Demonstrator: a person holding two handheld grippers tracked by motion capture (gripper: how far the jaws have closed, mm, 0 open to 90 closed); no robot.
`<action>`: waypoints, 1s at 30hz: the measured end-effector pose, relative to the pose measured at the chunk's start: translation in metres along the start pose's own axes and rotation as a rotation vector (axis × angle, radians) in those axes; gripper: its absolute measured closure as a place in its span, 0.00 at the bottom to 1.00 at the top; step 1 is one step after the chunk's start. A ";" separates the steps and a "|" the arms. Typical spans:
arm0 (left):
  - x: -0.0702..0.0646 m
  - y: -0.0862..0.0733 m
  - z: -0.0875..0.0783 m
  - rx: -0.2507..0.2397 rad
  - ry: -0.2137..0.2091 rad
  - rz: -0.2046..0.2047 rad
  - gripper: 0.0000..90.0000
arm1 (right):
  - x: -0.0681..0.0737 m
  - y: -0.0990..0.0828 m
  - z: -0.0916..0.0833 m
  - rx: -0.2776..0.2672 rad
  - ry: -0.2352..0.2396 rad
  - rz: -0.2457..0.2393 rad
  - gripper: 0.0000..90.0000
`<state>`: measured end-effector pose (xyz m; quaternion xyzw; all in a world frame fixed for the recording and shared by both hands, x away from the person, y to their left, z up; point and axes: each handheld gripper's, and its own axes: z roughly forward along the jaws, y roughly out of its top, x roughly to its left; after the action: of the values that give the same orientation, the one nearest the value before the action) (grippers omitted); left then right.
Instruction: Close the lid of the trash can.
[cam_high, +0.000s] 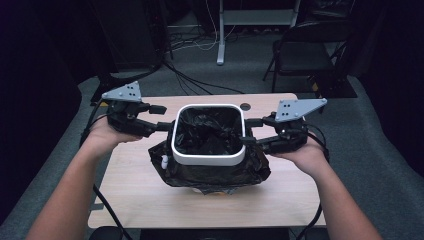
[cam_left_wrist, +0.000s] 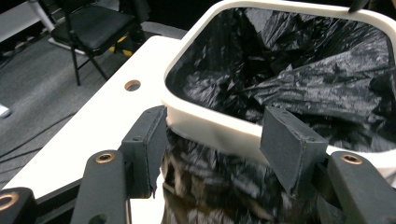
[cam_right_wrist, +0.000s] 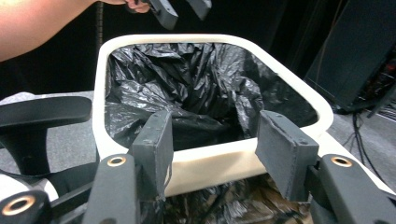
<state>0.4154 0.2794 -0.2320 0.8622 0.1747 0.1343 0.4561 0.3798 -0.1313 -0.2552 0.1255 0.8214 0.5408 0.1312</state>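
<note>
A white square-rimmed bin (cam_high: 207, 160) lined with a black plastic bag (cam_high: 210, 130) stands mid-table, the bag's loose skirt bunched out below the rim. My left gripper (cam_high: 167, 125) is at the bin's left side. In the left gripper view its jaws (cam_left_wrist: 219, 144) stand open, with the rim (cam_left_wrist: 210, 123) and the bag (cam_left_wrist: 289, 60) just beyond the pads. My right gripper (cam_high: 248, 131) sits at the bin's right side. The right gripper view has its jaws (cam_right_wrist: 217, 149) open before the rim (cam_right_wrist: 215, 163), nothing pressed between the pads. Across the bin the left gripper's fingertips (cam_right_wrist: 163, 14) hang above the far rim.
The light wooden table (cam_high: 150, 200) has a cable hole (cam_high: 245, 106) behind the bin. A folding chair (cam_high: 305, 50) and floor cables lie beyond the table's far edge. Cables trail from both grippers down past the table's sides.
</note>
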 end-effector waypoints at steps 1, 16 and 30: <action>0.000 -0.002 -0.002 -0.002 0.004 -0.010 0.45 | -0.001 0.000 -0.003 0.003 -0.010 -0.003 0.50; 0.016 -0.050 -0.014 -0.002 0.061 -0.118 0.46 | -0.010 -0.028 -0.022 0.046 -0.125 0.054 0.50; 0.025 -0.103 -0.003 0.043 0.133 -0.204 0.46 | -0.025 -0.080 -0.020 0.131 -0.253 0.146 0.50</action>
<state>0.4183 0.3458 -0.3149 0.8387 0.2943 0.1404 0.4361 0.3912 -0.1879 -0.3192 0.2603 0.8204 0.4742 0.1855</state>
